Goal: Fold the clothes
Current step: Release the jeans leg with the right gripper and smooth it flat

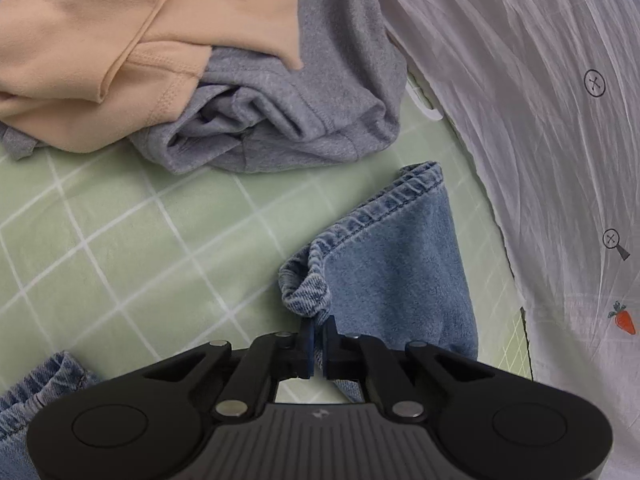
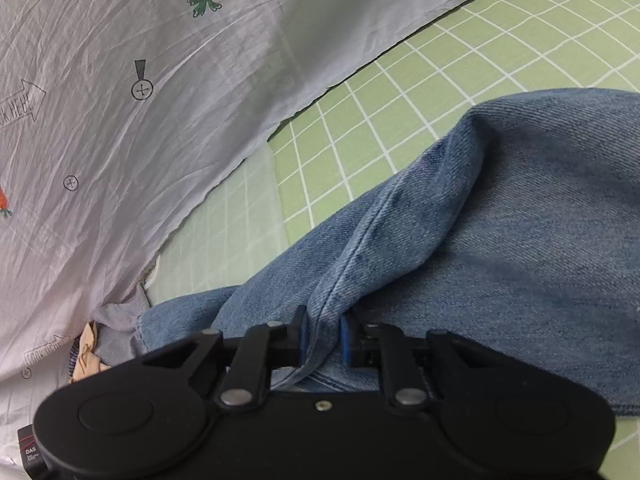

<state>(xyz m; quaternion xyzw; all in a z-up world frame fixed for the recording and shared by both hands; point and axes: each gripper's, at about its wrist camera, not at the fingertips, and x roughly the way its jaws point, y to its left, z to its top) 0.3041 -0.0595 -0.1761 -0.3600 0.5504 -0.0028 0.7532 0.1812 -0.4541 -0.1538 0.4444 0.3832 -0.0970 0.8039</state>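
Note:
Blue denim jeans (image 1: 396,264) lie on a green checked sheet (image 1: 120,216). In the left wrist view my left gripper (image 1: 319,326) is shut on the hem of one jean leg, which bunches just ahead of the pads. A second piece of denim (image 1: 36,396) shows at the lower left. In the right wrist view my right gripper (image 2: 323,322) is shut on a raised fold of the jeans (image 2: 500,220) along a seam; the denim spreads to the right.
A grey sweatshirt (image 1: 296,116) and a peach garment (image 1: 112,40) lie piled beyond the left gripper. A white carrot-print cloth (image 1: 540,120) borders the sheet on the right; it also fills the upper left of the right wrist view (image 2: 120,100).

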